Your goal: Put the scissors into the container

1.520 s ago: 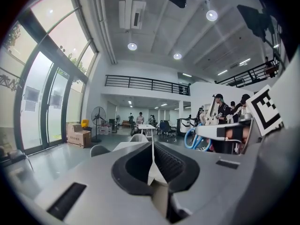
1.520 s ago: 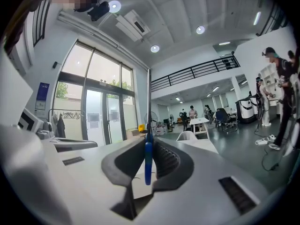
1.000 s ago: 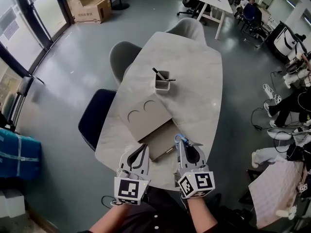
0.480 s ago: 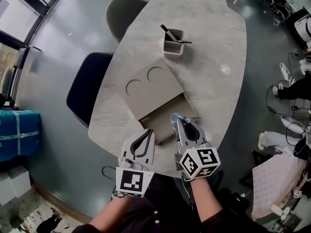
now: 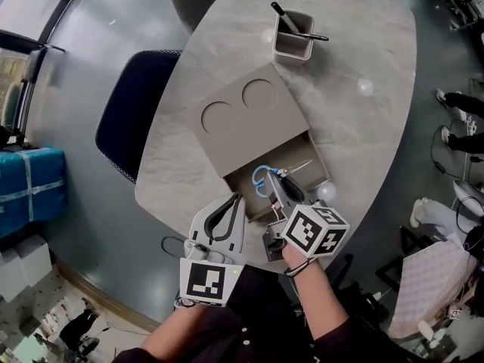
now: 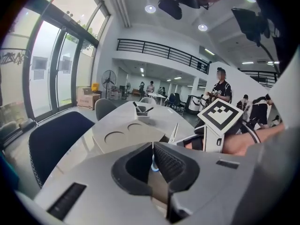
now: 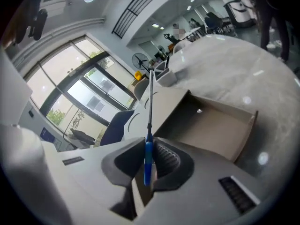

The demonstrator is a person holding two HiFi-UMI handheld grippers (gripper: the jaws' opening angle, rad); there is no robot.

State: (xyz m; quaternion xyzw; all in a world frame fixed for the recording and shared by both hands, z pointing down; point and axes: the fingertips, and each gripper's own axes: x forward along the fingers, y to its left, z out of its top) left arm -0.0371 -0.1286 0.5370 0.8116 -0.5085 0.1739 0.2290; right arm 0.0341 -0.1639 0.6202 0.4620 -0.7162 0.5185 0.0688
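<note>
You are at the placing step. Your right gripper (image 5: 277,184) is clamped on the scissors (image 7: 148,158), its pads pinching the blue handle end edge-on while the metal blades stick out beyond them. From the head view, the scissors hang over the open compartment (image 7: 218,125) of the container (image 5: 240,121), on the side of the container nearest you. The blue loops sit toward the compartment's left edge and the blade tips reach toward its right wall. I cannot tell whether they touch the compartment floor or hover just above it. Your left gripper (image 5: 237,200) has its jaws together on nothing and sits just beside the container's near left corner, apart from the scissors. The container's covered half, with two round recesses, lies on the far side of the open compartment. A pen holder (image 5: 293,44) stands well beyond the container on the table (image 5: 355,127). By my judgement the carry is nearly done and only the release is left. The next move calls for you to lower the scissors until they lie flat inside the compartment walls. Then part the jaws and draw the right gripper back toward you without dragging a handle loop along. The likely snag is a blade tip resting on the container's right wall, so keep the whole length within the rim before letting go.
</note>
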